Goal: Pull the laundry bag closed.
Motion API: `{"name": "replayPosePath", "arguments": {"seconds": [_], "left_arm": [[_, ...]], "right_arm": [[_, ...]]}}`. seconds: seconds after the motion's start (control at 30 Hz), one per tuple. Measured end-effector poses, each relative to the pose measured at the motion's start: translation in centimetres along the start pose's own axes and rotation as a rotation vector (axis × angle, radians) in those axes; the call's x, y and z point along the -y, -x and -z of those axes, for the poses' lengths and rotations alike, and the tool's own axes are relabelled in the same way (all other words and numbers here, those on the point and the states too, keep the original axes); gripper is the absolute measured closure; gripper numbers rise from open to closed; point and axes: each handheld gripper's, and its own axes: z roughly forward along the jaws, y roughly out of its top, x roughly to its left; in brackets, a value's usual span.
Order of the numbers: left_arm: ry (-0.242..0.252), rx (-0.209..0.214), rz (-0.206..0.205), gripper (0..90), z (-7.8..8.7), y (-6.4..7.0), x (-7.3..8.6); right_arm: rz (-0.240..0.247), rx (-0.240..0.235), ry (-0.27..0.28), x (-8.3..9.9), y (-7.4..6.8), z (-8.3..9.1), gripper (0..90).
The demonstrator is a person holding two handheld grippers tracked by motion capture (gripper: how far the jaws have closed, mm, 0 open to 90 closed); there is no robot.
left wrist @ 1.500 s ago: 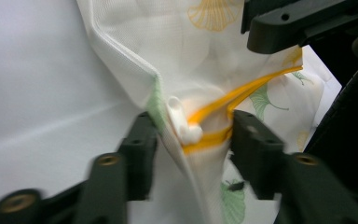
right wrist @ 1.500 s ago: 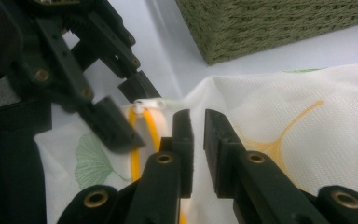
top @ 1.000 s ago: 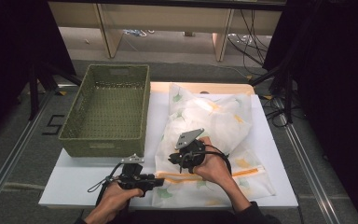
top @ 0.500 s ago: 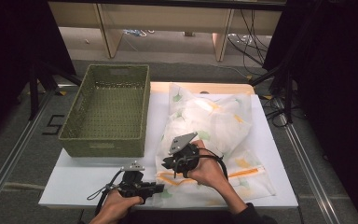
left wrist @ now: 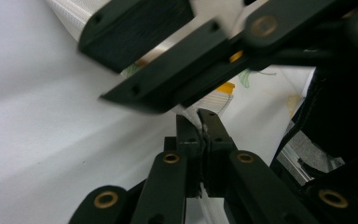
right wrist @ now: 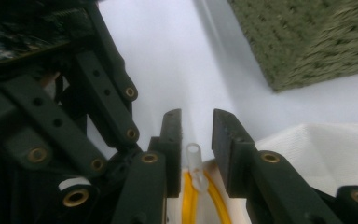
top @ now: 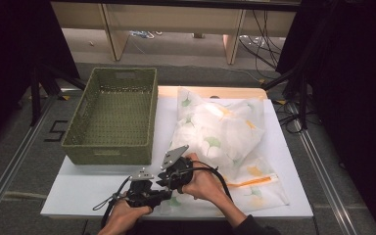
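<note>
A white mesh laundry bag [top: 220,142] printed with green and yellow leaves lies on the white surface [top: 93,183], to the right of a green woven basket [top: 112,115]. Its near left corner sits where both grippers meet, at the near edge of the surface.

The left gripper [top: 165,195] reaches in from the left, and in the left gripper view its jaws are pressed together on a thin edge of the bag's fabric [left wrist: 204,122].

The right gripper [top: 162,175] hovers just above and beyond it. In the right gripper view its jaws stand slightly apart, with the clear zipper pull [right wrist: 194,163] between them, touching neither pad as far as can be seen. The orange zipper [right wrist: 191,198] runs back from the pull toward the hand.
</note>
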Motion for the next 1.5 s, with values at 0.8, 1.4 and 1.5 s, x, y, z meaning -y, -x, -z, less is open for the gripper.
{"name": "replayPosePath", "arguments": {"seconds": [0.8, 1.4, 1.5], "left_arm": [[0.001, -0.012, -0.008, 86.2, 0.1, 0.2, -0.1], [0.002, 0.038, 0.04, 72.4, 0.0, -1.6, -0.9], [0.005, 0.045, 0.04, 72.2, -0.1, -1.7, -1.1]], "right_arm": [[0.02, 0.024, 0.044, 1.1, 0.8, 2.4, 85.5], [-0.05, 0.012, 0.045, 3.1, 1.7, 3.4, 83.0], [-0.085, 0.007, 0.054, 3.4, 1.9, 3.7, 80.5]]}}
